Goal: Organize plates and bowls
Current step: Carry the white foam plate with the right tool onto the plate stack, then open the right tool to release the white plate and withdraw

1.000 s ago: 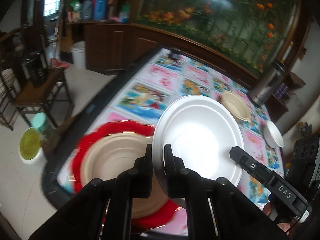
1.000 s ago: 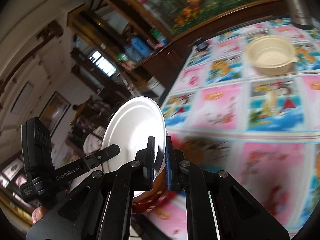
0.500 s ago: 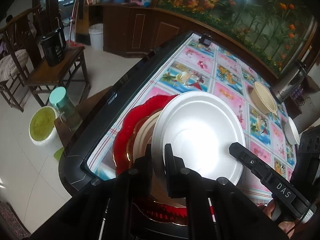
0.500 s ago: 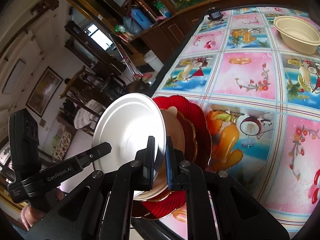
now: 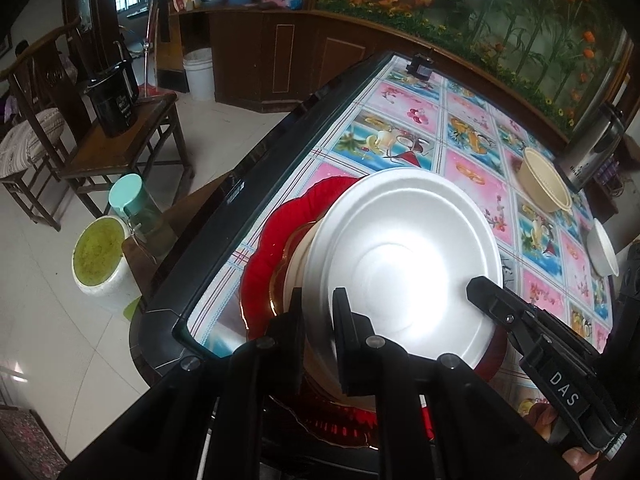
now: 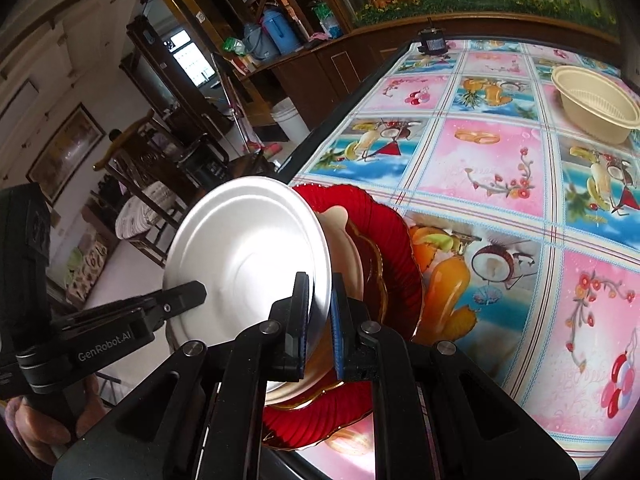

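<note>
Left hand-held gripper (image 5: 318,320) is clamped tight on a rim, fingers pointing forward. Right hand-held gripper (image 6: 320,308) pinches the opposite edge; the person's left hand (image 6: 36,428) shows at its handle.

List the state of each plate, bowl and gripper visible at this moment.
white plate: gripped at its rim from both sides, tilted above the stack
left gripper: jaws shut on white plate
right gripper: jaws shut on white plate
red plate: flat on the table, bottom of stack
beige plate: stacked above red plate
beige bowl: upright, empty
white bowl: near table edge, contents unclear
</note>
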`<state>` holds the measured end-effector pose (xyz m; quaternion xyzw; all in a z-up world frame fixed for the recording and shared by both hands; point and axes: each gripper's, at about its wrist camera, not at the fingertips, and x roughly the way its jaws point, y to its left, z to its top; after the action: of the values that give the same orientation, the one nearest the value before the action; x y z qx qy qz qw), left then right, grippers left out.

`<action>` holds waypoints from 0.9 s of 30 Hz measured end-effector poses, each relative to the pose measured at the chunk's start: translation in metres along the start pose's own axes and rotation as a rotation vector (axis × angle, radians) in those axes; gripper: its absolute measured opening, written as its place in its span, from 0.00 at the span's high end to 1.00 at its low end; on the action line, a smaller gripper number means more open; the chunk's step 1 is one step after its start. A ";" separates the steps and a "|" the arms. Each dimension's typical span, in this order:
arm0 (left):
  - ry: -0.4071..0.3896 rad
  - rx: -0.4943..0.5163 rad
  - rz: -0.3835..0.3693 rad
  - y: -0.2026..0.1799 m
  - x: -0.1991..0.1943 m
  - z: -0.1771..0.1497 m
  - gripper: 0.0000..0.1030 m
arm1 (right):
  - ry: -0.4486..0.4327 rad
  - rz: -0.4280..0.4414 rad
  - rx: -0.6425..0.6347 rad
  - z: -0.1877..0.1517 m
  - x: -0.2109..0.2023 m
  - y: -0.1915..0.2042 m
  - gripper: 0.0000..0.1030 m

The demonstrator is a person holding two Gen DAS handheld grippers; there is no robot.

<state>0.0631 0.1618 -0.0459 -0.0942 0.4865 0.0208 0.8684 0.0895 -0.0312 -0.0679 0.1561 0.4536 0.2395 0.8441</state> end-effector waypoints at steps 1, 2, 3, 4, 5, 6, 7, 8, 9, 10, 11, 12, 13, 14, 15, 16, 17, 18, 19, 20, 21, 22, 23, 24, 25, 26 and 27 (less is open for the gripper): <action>0.000 -0.003 0.000 0.001 0.000 0.000 0.87 | 0.001 -0.004 -0.005 0.000 0.000 0.001 0.89; -0.001 -0.006 0.006 0.002 0.000 0.000 0.87 | -0.001 -0.010 -0.014 0.000 0.000 0.001 0.88; 0.000 -0.009 0.013 0.003 0.000 0.000 0.87 | -0.007 -0.021 -0.023 0.000 -0.001 0.002 0.88; 0.001 -0.012 0.020 0.005 0.001 0.001 0.86 | -0.014 -0.028 -0.029 0.000 -0.002 0.002 0.88; 0.001 -0.017 0.021 0.006 0.001 0.001 0.86 | -0.020 -0.031 -0.030 0.000 -0.003 0.002 0.88; 0.000 -0.022 0.021 0.008 0.001 0.002 0.86 | -0.024 -0.028 -0.029 0.001 -0.005 0.001 0.88; -0.001 -0.028 0.022 0.009 0.001 0.002 0.86 | -0.027 -0.026 -0.026 0.001 -0.006 0.001 0.88; -0.004 -0.033 0.030 0.011 0.000 0.003 0.86 | -0.036 -0.026 -0.022 0.002 -0.009 -0.001 0.88; -0.006 -0.032 0.036 0.011 0.000 0.003 0.86 | -0.048 -0.023 -0.016 0.002 -0.011 -0.002 0.88; -0.008 -0.031 0.044 0.012 0.000 0.003 0.86 | -0.055 -0.020 -0.011 0.003 -0.014 -0.004 0.88; -0.010 -0.035 0.047 0.013 -0.001 0.004 0.86 | -0.062 -0.018 -0.009 0.003 -0.016 -0.004 0.88; -0.011 -0.041 0.046 0.015 -0.001 0.004 0.86 | -0.071 -0.019 -0.006 0.004 -0.019 -0.007 0.88; -0.014 -0.048 0.043 0.016 -0.002 0.004 0.86 | -0.079 -0.022 -0.002 0.005 -0.021 -0.008 0.88; -0.017 -0.050 0.041 0.017 -0.004 0.003 0.86 | -0.087 -0.024 0.005 0.005 -0.024 -0.011 0.88; -0.019 -0.051 0.041 0.016 -0.004 0.003 0.86 | -0.096 -0.021 0.018 0.007 -0.026 -0.015 0.88; -0.023 -0.051 0.041 0.015 -0.005 0.004 0.86 | -0.105 -0.019 0.028 0.006 -0.029 -0.017 0.88; -0.027 -0.048 0.039 0.014 -0.007 0.004 0.86 | -0.115 -0.019 0.039 0.007 -0.032 -0.021 0.88; -0.033 -0.043 0.033 0.011 -0.009 0.004 0.86 | -0.125 -0.019 0.048 0.008 -0.035 -0.024 0.88; -0.042 -0.036 0.026 0.007 -0.013 0.004 0.86 | -0.131 -0.020 0.055 0.009 -0.037 -0.027 0.88; -0.055 -0.027 0.022 0.002 -0.016 0.004 0.86 | -0.138 -0.022 0.063 0.010 -0.039 -0.030 0.88; -0.065 -0.020 0.018 -0.001 -0.019 0.004 0.86 | -0.143 -0.025 0.070 0.010 -0.042 -0.033 0.88; -0.089 -0.001 0.010 -0.009 -0.026 0.004 0.86 | -0.145 -0.027 0.075 0.011 -0.044 -0.036 0.88; -0.100 0.007 0.007 -0.013 -0.029 0.004 0.86 | -0.148 -0.029 0.080 0.011 -0.046 -0.039 0.88; -0.120 0.029 -0.001 -0.023 -0.035 0.004 0.86 | -0.154 -0.032 0.089 0.011 -0.049 -0.042 0.88; -0.128 0.041 -0.006 -0.028 -0.038 0.004 0.86 | -0.157 -0.034 0.092 0.012 -0.050 -0.046 0.88; -0.138 0.059 -0.018 -0.035 -0.042 0.004 0.84 | -0.163 -0.038 0.097 0.013 -0.053 -0.049 0.88; -0.147 0.081 -0.032 -0.045 -0.045 0.004 0.76 | -0.171 -0.042 0.103 0.013 -0.058 -0.053 0.88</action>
<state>0.0488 0.1206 0.0012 -0.0648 0.4204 -0.0060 0.9050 0.0871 -0.1072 -0.0462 0.2097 0.3949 0.1839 0.8754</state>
